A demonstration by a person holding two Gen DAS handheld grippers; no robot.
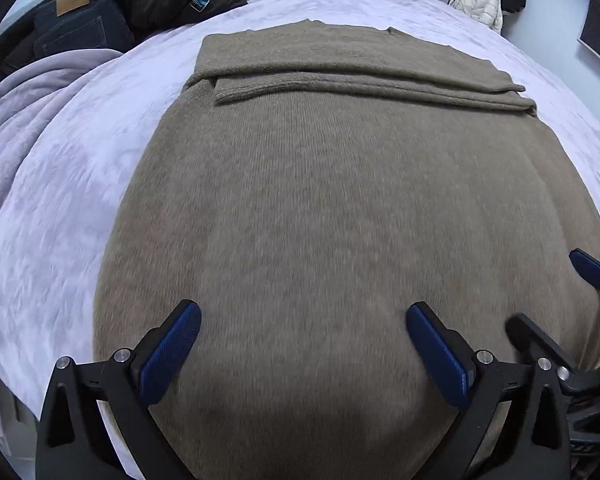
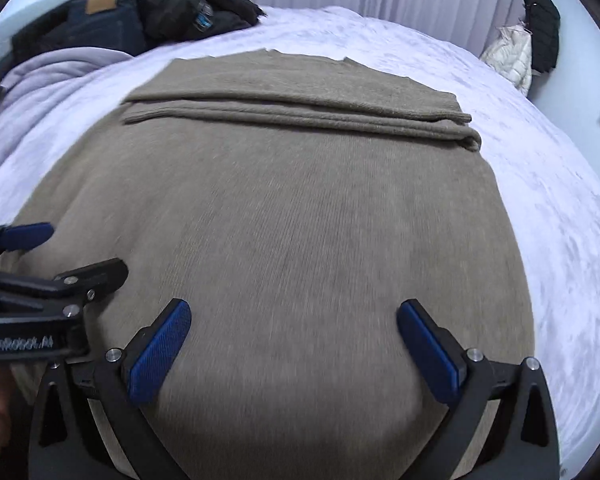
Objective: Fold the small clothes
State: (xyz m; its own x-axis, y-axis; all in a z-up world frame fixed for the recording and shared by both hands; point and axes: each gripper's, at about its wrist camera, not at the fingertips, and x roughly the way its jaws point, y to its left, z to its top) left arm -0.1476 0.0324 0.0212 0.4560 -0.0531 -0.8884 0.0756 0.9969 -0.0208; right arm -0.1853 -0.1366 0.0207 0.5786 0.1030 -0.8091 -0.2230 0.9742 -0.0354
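- A taupe-brown knitted sweater [image 1: 340, 208] lies flat on a pale lilac textured bedspread [image 1: 60, 200] and covers most of the bed's middle, its near part running under both cameras.
- Across the sweater's far part, two sleeves [image 1: 364, 80] are folded over one another, forming stacked horizontal bands from the left side to the right side of the garment.
- The left gripper [image 1: 302, 322], black-framed with blue ribbed pads, stands with its jaws spread wide over the near part of the sweater; nothing lies between the fingers.
- The right gripper [image 2: 292, 320], of the same build, is likewise spread wide over the knit near the garment's right side and holds nothing.
- In the left wrist view the right gripper shows at the right edge; in the right wrist view the left gripper shows at the left edge, so the two are close side by side.
- Whether the pads touch the fabric cannot be told.
- At the bed's far left corner lies a heap of dark clothes [image 2: 152, 12], among them dark blue jeans [image 1: 76, 20] with a tan leather patch.
- A bunched lilac blanket [image 1: 24, 92] lies along the bed's left edge.
- Beyond the far right corner hang a cream puffer jacket [image 2: 508, 56] and a black garment [image 2: 544, 28].
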